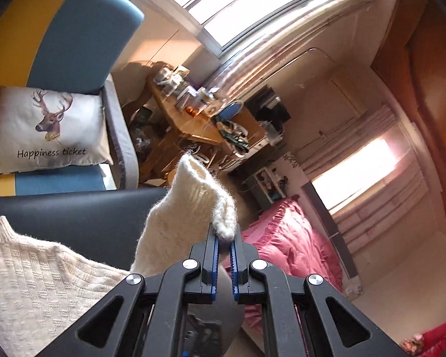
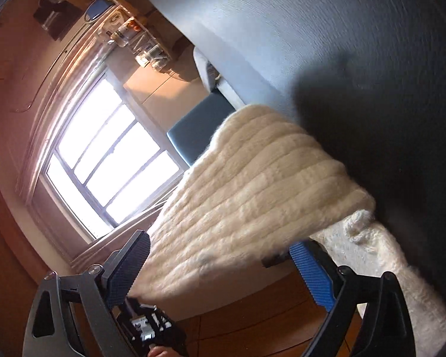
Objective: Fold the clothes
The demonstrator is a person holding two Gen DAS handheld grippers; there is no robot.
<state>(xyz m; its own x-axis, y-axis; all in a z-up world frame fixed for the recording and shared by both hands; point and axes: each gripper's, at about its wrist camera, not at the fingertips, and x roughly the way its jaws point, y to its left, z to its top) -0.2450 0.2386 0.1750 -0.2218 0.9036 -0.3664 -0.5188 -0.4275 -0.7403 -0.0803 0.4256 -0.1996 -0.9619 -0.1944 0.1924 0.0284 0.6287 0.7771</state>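
Where sunlit, dark table (image 1: 74, 208) under sweater (image 1: 29, 273)

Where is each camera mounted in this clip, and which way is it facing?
Left wrist: behind the left gripper, tilted, facing a deer cushion and cluttered desk; its near-closed fingers pinch the cream knit sweater.
Right wrist: behind the right gripper, rolled and motion-blurred, facing a window; open fingers straddle the sweater; part of a hand shows at the bottom.
Shared: sweater, window, desk.
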